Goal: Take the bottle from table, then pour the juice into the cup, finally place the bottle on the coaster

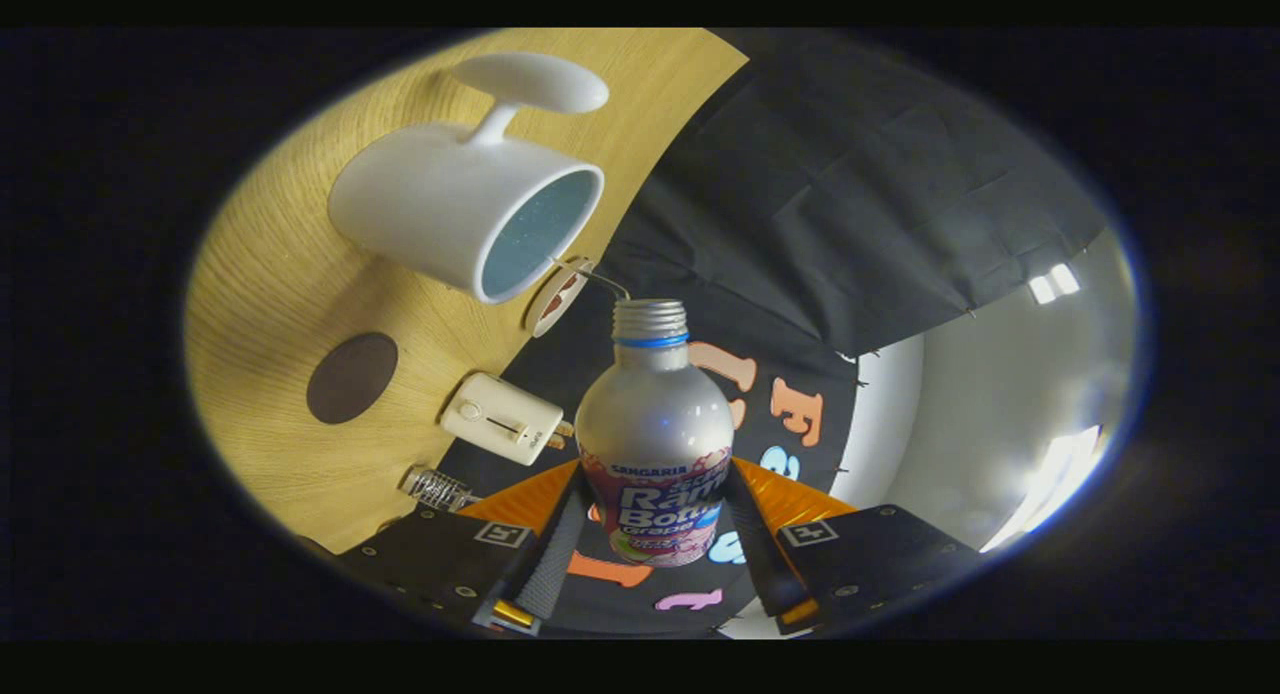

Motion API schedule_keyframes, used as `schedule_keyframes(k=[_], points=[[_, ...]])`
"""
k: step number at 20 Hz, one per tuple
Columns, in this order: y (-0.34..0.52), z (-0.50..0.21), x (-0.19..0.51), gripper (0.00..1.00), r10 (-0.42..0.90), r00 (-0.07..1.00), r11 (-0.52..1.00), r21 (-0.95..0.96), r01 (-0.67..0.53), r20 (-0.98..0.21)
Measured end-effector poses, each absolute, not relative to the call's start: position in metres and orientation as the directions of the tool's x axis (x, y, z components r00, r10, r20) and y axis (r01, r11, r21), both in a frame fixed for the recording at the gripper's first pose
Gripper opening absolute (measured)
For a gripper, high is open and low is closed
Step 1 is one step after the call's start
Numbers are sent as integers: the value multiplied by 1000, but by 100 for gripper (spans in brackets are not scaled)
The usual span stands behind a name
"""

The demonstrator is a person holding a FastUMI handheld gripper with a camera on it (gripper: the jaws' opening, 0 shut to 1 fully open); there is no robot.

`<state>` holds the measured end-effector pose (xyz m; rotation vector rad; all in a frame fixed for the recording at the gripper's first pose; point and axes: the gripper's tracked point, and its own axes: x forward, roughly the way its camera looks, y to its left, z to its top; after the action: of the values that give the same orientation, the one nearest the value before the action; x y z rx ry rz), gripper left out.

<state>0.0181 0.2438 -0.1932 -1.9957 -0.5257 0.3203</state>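
Observation:
My gripper [655,514] is shut on a silver aluminium bottle [655,424] with a blue neck ring and a printed label; both fingers press its lower body. The bottle is lifted off the wooden table [270,284] and the whole view is rolled, so the table stands tilted. The bottle's open threaded mouth [650,314] points just below the rim of the white cup [460,209]. The cup has a blue inside and a handle on its far side. A dark round coaster [351,377] lies on the table, between the cup and the fingers.
A small white boxy device [503,418] lies at the table's edge beside the bottle. A bottle cap [438,488] rests near the left finger. A small round disc [556,296] with a wire sits by the cup's rim. The black cloth wall [850,214] hangs beyond the table.

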Motion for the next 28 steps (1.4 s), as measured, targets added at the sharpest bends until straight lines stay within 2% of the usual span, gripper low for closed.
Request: schedule_keyframes(k=[12,17,21,24,28], points=[[243,-213,7,76,506,861,-428,-879,210,-42],[239,-223,9,76,474,877,-375,-920,115,-83],[236,-231,9,76,440,889,-299,-954,13,-126],[229,-236,10,76,398,902,-171,-980,-104,-166],[225,-227,18,76,338,923,8,-980,-201,-186]])
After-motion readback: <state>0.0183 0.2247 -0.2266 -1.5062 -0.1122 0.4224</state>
